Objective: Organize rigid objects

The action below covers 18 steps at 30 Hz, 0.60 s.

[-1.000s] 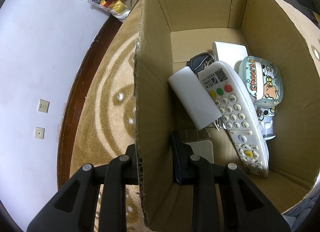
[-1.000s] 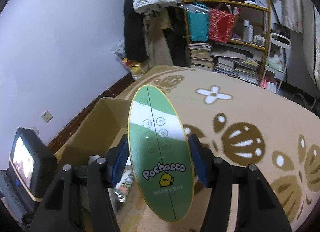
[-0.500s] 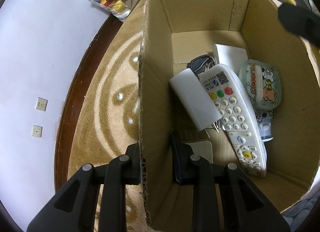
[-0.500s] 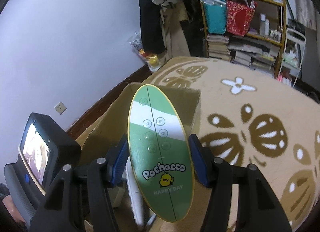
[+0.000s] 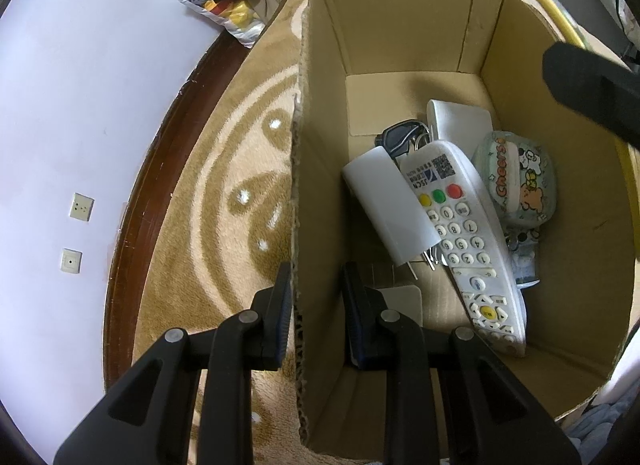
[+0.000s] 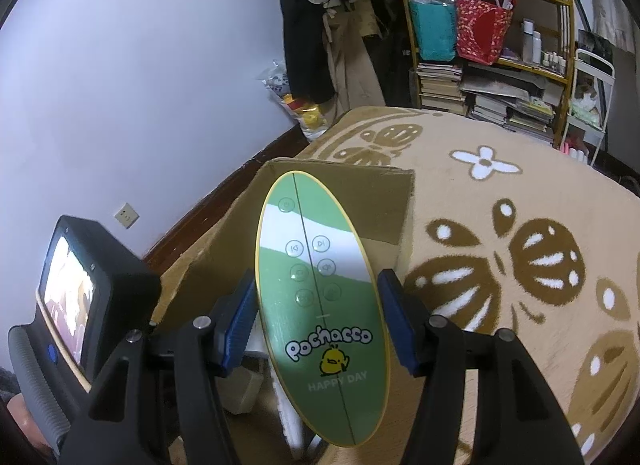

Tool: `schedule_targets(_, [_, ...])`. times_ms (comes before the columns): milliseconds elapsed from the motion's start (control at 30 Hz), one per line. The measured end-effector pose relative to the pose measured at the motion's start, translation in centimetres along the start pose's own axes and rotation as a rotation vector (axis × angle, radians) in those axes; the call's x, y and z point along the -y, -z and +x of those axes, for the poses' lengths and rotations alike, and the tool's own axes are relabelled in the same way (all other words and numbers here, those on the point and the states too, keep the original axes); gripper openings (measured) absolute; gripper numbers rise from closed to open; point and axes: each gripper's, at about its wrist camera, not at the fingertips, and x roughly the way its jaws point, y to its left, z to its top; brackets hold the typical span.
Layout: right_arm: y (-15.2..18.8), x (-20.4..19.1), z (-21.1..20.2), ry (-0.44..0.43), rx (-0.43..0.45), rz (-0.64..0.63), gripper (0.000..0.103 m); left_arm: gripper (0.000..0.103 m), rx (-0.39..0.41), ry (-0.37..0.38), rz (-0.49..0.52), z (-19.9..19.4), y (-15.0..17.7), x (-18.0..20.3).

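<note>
cardboard box [image 5: 400, 45] wall pinched by left gripper [image 5: 316, 305]; right gripper [image 6: 316, 325] clamps green oval speaker [image 6: 320, 297].

Patterned carpet [image 5: 224, 201]; cardboard box [image 5: 400, 45] standing on it.

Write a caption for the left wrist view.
Left fingers pinch the cardboard box wall; a white remote lies inside.
</note>
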Motion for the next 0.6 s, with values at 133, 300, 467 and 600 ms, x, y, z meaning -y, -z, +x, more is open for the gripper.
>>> schedule_targets(133, [0.4, -0.8, 0.1, 0.01, -0.01, -0.012, 0.063, 0.024, 0.007, 0.01, -0.01, -0.4, 0.2, -0.2])
schedule_targets(300, [0.4, -0.9, -0.2, 0.034, -0.012, -0.019, 0.063, 0.024, 0.013, 0.026, -0.03, -0.2, 0.3, -0.6])
schedule_targets(467, [0.5, -0.2, -1.2, 0.058, -0.004, 0.011, 0.064, 0.024, 0.027, 0.026, -0.035, -0.6, 0.6, -0.8])
schedule_targets(600, [0.9, 0.4, -2.4, 0.085, -0.004, 0.029, 0.069, 0.024, 0.056, 0.024, -0.034, -1.6, 1.0, -1.0])
